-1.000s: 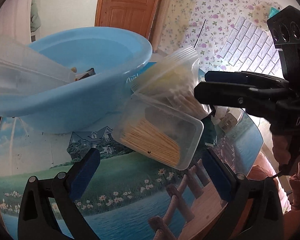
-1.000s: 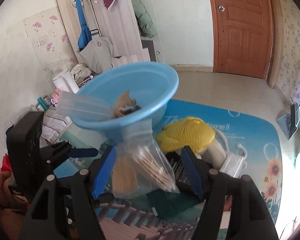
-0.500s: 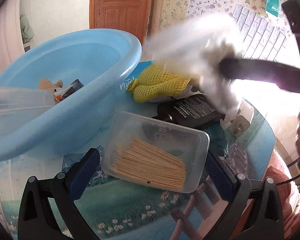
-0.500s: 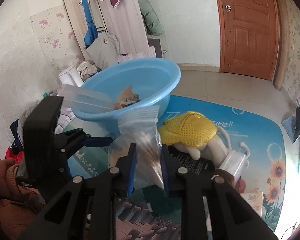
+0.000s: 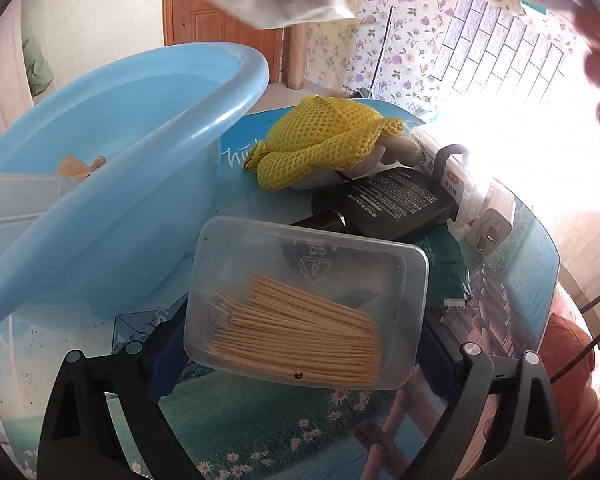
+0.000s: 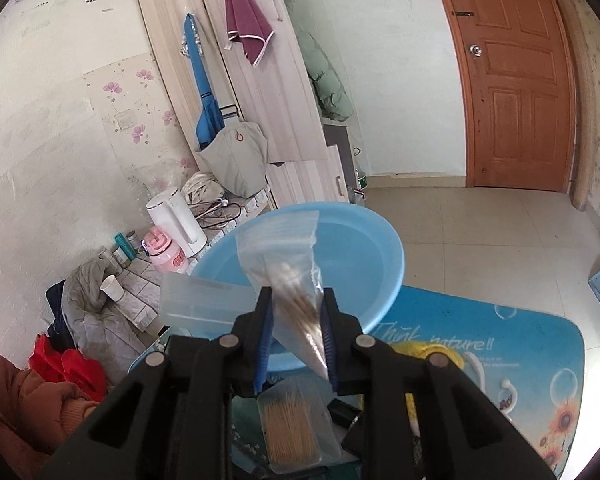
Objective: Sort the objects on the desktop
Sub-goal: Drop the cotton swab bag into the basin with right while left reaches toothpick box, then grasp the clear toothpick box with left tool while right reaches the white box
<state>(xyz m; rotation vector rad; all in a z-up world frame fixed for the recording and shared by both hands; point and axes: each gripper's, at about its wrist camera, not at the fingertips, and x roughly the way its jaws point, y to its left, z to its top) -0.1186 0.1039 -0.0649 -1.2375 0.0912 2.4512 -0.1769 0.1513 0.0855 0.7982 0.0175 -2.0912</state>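
Above the basin [image 6: 340, 240], at the centre of the right wrist view, the right hand-held gripper [image 6: 296, 332] is clamped narrow on a clear bag [image 6: 288, 264] of what look like cotton swabs, though blur prevents certainty. The bag hangs over the near rim, its zip edge uppermost, clear of the worktop [image 5: 80, 360].

Lower centre of the left wrist view: the left hand-held gripper [image 5: 300, 348] stands wide, its blue pads either side of a clear box [image 5: 312, 264] of toothpicks [image 5: 300, 332]. Whether the pads touch the box cannot be told. The box lies just beside the basin wall [image 5: 120, 220].

Further objects remain on the worktop at centre right: a yellow mesh item [image 5: 320, 140], a black pack [image 5: 392, 204], a white plug [image 5: 488, 232]. A clear lid [image 5: 16, 196] and a brown item [image 5: 76, 164] sit in the basin.

Risks, as judged:
- The bag is thin and gripped low; it could slip from the pads before it is over the basin, or catch on the rim.
- The box has slick walls and no lid in sight; a squeeze off-centre or a tilt on lifting would spill toothpicks.
- The basin crowds the box, so the left pad could strike the basin wall.
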